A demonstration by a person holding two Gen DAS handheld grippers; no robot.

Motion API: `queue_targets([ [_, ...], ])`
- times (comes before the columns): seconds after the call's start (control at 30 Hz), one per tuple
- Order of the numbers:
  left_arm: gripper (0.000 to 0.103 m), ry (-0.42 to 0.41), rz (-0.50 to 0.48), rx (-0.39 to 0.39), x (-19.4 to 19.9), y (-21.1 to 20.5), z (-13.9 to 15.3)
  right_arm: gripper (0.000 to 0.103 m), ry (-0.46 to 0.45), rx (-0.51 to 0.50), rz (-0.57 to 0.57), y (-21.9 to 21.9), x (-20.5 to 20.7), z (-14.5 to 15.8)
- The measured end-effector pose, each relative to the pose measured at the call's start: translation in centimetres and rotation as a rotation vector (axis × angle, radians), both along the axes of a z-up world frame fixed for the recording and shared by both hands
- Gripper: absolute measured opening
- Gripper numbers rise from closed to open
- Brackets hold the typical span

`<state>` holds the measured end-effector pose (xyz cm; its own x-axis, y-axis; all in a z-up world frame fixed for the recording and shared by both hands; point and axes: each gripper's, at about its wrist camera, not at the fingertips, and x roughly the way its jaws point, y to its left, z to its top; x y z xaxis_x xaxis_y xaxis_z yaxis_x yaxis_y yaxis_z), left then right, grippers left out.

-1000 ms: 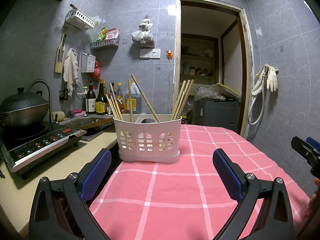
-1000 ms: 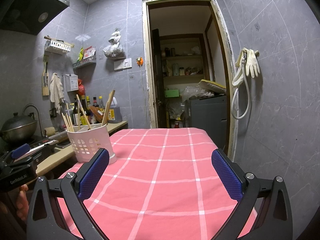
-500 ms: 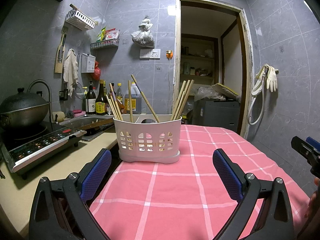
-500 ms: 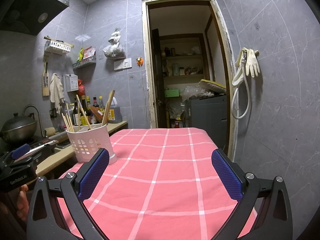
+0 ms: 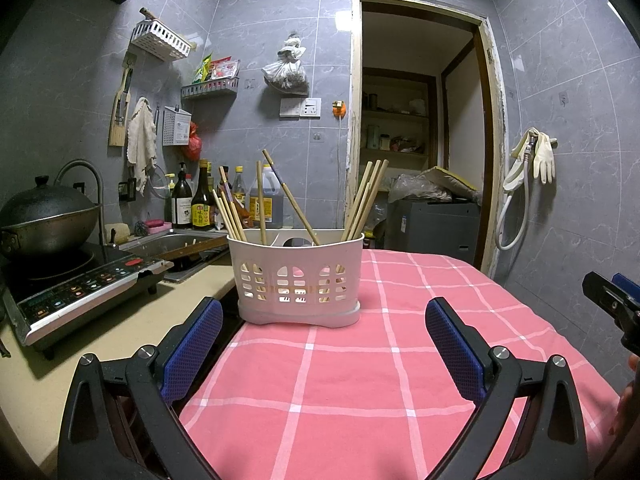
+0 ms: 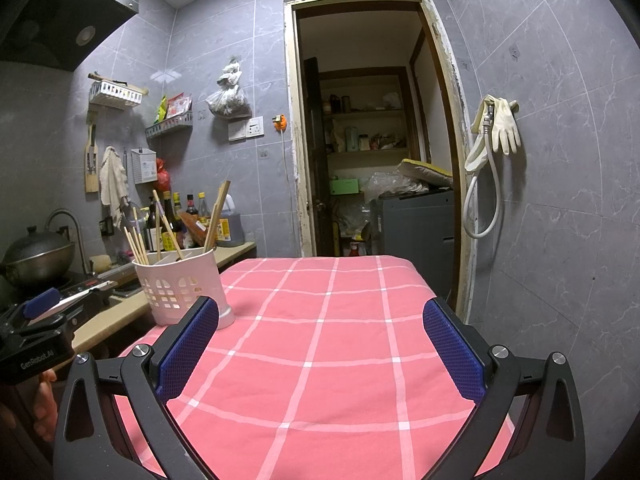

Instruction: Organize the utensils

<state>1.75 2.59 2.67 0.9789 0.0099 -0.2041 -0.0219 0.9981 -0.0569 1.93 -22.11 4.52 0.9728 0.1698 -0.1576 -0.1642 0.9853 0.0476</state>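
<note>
Several chopsticks point(image 5: 362, 200), lower ends hidden in holder point(image 5: 298, 280)

caddy point(image 5: 299, 280): perforated white plastic; chopsticks point(image 5: 366, 200): wood; tablecloth point(image 5: 360, 380): matt cloth

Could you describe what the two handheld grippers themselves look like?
Both match: the left gripper and right gripper have black angular plastic linkage arms with silver screws, and each finger carries a flat blue pad with fine mesh texture. The left unit's body reads "GenRobot.AI" in white.
</note>
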Motion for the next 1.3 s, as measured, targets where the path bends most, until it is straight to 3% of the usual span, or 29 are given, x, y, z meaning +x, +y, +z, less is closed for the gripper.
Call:
queue_targets([
  [1.3, 0.099, 0.001, 0.002, 0.011, -0.10, -0.81, 0.00, 0.103, 0.005, 0.004, 0.000, 0.20, -0.17, -0.15],
])
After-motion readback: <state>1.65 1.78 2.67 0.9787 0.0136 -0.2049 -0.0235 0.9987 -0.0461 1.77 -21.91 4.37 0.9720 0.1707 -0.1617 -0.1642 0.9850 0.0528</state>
